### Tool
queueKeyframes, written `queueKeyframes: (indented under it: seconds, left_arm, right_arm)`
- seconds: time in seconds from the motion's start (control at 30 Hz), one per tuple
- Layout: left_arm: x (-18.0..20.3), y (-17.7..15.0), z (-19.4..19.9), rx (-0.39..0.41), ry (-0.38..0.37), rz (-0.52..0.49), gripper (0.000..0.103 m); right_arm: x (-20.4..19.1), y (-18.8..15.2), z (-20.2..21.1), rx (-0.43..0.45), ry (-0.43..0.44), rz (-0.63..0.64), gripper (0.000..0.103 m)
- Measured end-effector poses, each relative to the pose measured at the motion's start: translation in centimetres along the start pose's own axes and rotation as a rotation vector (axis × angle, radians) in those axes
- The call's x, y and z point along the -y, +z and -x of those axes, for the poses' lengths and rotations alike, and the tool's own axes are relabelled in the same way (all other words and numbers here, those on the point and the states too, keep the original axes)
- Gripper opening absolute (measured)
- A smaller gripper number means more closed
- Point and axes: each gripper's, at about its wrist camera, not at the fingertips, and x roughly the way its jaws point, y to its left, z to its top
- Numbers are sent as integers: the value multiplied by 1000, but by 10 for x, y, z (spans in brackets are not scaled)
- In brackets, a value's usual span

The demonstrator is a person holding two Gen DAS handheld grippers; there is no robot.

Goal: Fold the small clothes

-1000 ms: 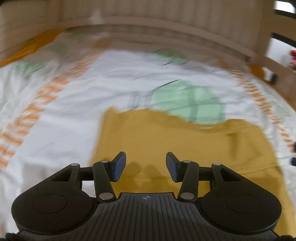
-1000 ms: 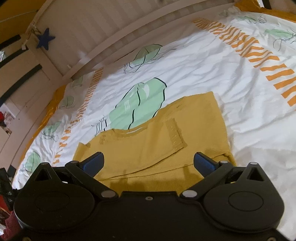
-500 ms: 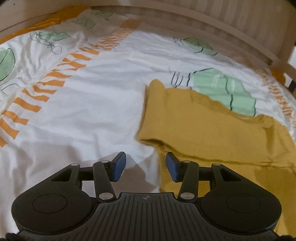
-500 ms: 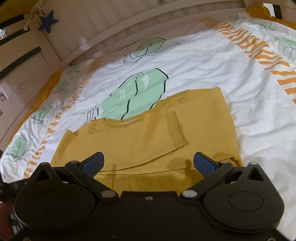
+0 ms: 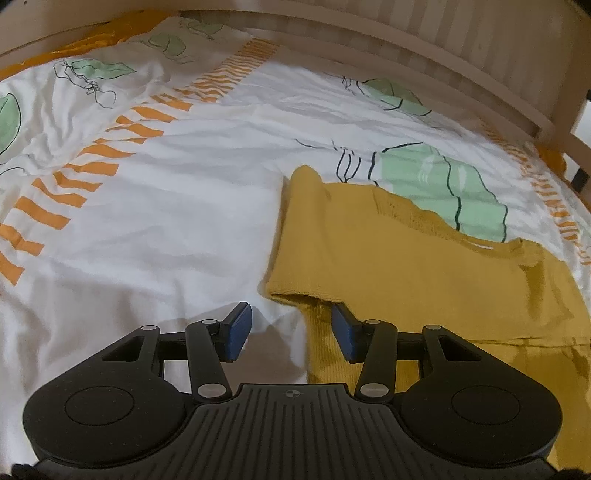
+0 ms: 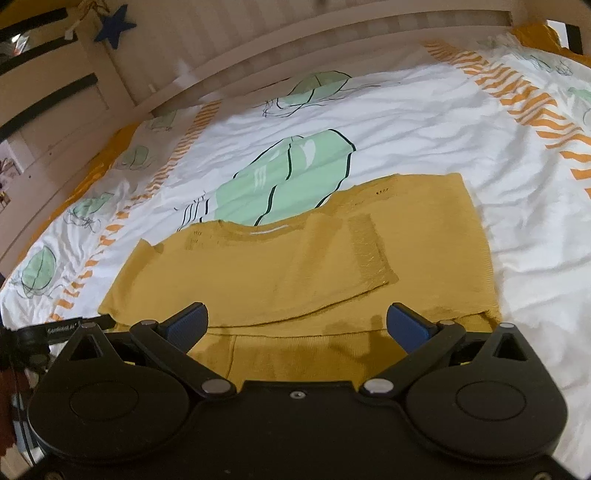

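1. Left wrist view: the left gripper (image 5: 291, 326) hung low over the bed, its tongs about half apart and holding nothing; the blue pads (image 5: 236, 330) straddled the near-left edge of the mustard sweater (image 5: 388, 258), one pad over bare bedsheet (image 5: 166, 221), the other just over knit; no pinch that I could see; the sweater lay flat to the right of centre, its folded left side ending in a soft rolled corner just beyond the tips; past it, the white sheet with orange stripes and green leaf prints ran to the wooden bed rail (image 5: 406, 62) at the far side.

2. Right wrist view: the right gripper (image 6: 297, 326) had its tongs spread wide, empty as well; the sweater (image 6: 295, 266) filled the middle of the picture, collar at the far edge over a green leaf, one sleeve (image 6: 369, 251) laid across the chest with its ribbed cuff to the right; the lower part ran near, under the gripper; a blue star (image 6: 114, 26) hung on the frame, far left.

3. Handling, by my reckoning: light, soft, floppy knit; it would sag and drag rather than hold a shape, and it grips the sheet a little; a hold on one layer only would peel the fold apart; best taken at the near hem corners, left and right, pinching every layer together, then lifted and carried toward the collar.
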Motion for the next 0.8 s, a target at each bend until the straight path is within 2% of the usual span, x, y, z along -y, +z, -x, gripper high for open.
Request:
queueKeyframes:
  seconds: [0.27,0.47,0.63,0.67,0.7,0.8]
  left_arm:
    - [-3,0,-10,-35,12,1,47]
    - [-7,-1,-12,-41,-3,16,48]
    - [-7,-1,-13,-40,-2,27,48]
    - [-7,-1,-13,-40,-1,28,48]
    - [-6,-1,-14,-39,1,27,48]
    - [-6,-1,-14,-36,4,21,49]
  right_arm:
    - [-1,-1,-5,1,1,33,103]
    - [10,20,-14,35,-24,46,103]
    - [31,36,-41,11,-16,-20,102]
    - [34,36,-45,7,-16,-36,99]
    - [37,37,-48,3,-16,-51,88]
    - [41,34,-56,-15,-27,-76,69]
